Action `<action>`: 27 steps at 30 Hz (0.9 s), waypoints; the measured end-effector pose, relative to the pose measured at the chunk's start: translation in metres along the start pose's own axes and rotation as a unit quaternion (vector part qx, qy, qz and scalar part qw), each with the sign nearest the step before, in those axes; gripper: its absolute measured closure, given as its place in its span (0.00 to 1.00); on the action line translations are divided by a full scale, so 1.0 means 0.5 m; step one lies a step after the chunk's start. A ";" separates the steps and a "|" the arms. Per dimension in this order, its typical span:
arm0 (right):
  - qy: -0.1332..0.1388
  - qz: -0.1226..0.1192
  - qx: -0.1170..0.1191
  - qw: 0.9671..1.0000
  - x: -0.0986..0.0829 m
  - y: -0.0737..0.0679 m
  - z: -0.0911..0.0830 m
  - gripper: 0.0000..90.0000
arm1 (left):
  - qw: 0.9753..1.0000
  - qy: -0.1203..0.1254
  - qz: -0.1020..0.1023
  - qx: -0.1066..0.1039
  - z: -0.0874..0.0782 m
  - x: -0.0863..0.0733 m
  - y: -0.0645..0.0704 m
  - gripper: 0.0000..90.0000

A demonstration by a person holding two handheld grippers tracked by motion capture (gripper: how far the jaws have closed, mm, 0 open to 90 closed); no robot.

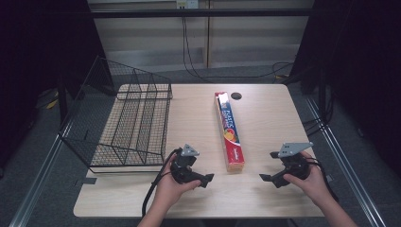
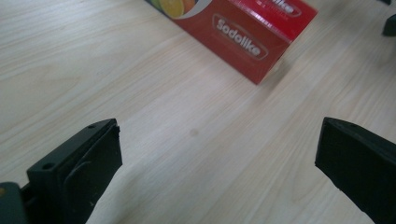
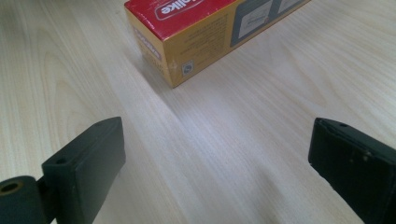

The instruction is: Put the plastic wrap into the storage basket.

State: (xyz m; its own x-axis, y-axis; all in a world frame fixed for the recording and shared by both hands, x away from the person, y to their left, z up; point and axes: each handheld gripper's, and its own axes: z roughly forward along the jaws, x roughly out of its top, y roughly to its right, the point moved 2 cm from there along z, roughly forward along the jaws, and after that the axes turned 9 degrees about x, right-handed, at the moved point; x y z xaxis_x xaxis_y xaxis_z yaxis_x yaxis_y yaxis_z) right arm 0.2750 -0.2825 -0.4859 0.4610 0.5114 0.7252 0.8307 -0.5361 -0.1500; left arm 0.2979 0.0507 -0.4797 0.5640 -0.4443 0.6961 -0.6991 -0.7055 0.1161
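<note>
We hold the left gripper (image 1: 204, 179) and right gripper (image 1: 267, 178) low in the frame, jaws spread wide and aimed inward at the long box (image 1: 229, 130) lying centre-frame between them, ready to pinch its near end

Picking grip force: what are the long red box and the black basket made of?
The long red-and-yellow box looks like glossy printed cardboard: sharp folded edges, sheen in the left gripper view. The black mesh basket appears to be coated metal wire: thin rigid grid.
</note>
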 end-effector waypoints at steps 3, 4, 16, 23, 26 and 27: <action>0.001 -0.003 0.000 1.000 0.003 0.000 0.003 0.04 | 1.000 -0.001 -0.006 0.004 0.008 0.015 -0.001 0.00; 0.000 -0.003 0.001 1.000 0.003 -0.001 0.003 0.04 | 1.000 -0.005 -0.008 0.002 0.012 0.021 -0.003 0.00; 0.003 -0.006 0.000 1.000 0.002 0.000 -0.002 0.04 | 0.999 -0.010 -0.048 -0.004 0.049 0.087 -0.009 0.01; 0.009 -0.006 0.003 1.000 0.005 0.006 -0.003 0.04 | 0.998 -0.026 -0.055 0.009 0.077 0.130 -0.005 0.01; 0.011 -0.004 0.000 1.000 0.006 0.007 -0.004 0.04 | 0.998 -0.023 -0.060 0.003 0.083 0.139 -0.002 0.01; 0.012 -0.004 -0.001 1.000 0.006 0.008 -0.005 0.04 | 0.998 -0.029 -0.056 0.006 0.085 0.143 -0.003 0.01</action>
State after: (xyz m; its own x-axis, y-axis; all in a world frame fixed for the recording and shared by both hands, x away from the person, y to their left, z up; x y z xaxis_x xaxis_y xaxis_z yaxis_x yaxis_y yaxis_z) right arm 0.2789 -0.2848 -0.4827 0.4470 0.5001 0.7417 0.8340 -0.5329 -0.1434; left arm 0.3579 -0.0037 -0.4603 0.6623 -0.3935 0.6376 -0.6254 -0.7589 0.1813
